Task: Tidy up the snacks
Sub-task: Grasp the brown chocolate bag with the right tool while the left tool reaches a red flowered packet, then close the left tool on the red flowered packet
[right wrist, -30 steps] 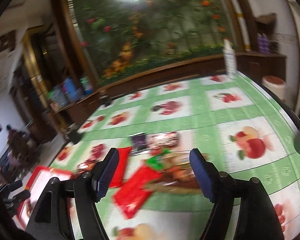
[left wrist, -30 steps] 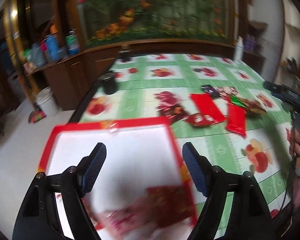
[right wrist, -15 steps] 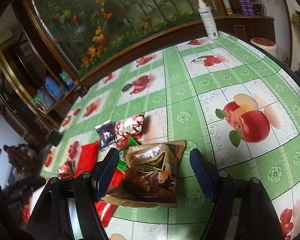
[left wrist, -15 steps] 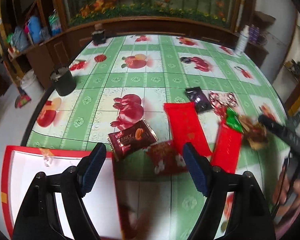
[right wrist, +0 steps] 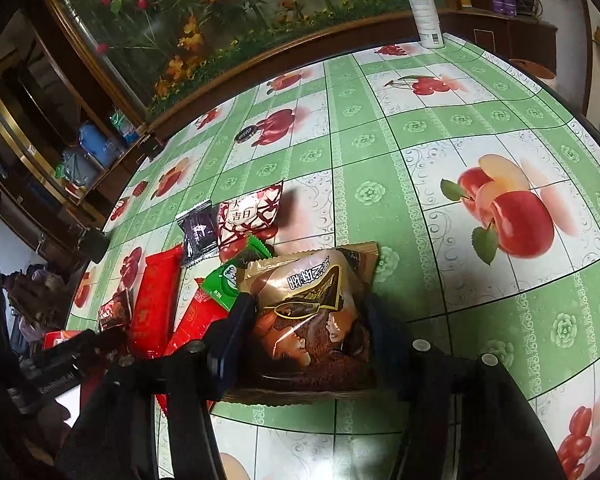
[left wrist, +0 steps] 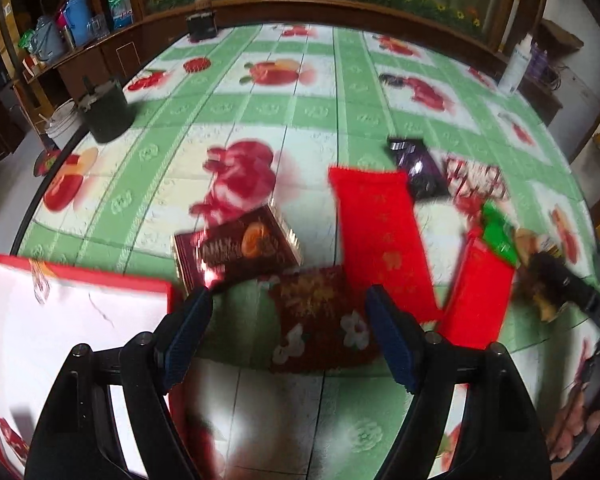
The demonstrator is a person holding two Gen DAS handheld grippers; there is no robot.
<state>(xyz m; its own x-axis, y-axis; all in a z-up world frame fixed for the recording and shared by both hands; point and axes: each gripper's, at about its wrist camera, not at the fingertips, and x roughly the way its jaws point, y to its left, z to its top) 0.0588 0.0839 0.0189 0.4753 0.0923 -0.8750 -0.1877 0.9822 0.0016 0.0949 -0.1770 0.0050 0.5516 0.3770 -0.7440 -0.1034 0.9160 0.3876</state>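
Snack packets lie in a cluster on the green fruit-print tablecloth. My left gripper [left wrist: 288, 328] is open, its fingers either side of a dark red flowered packet [left wrist: 320, 316]. A brown packet [left wrist: 236, 248], a long red packet [left wrist: 380, 240] and a second red packet [left wrist: 476, 300] lie beyond it. The red-rimmed white tray [left wrist: 60, 320] is at the left. My right gripper [right wrist: 308, 320] is open, its fingers straddling a gold-brown chocolate bag [right wrist: 312, 312]. Whether the pads touch the bag is unclear. A green packet [right wrist: 224, 284], purple packet [right wrist: 198, 234] and red-white packet [right wrist: 248, 216] lie behind.
A black cup [left wrist: 106, 110] stands near the table's left edge. A white spray bottle [right wrist: 424, 8] stands at the far edge. Wooden cabinets and a flower mural ring the table. The left gripper's body shows in the right wrist view [right wrist: 60, 364].
My left gripper has moved from over the tray to the right, over the dark red packet. My right gripper has come down and forward around the gold-brown bag.
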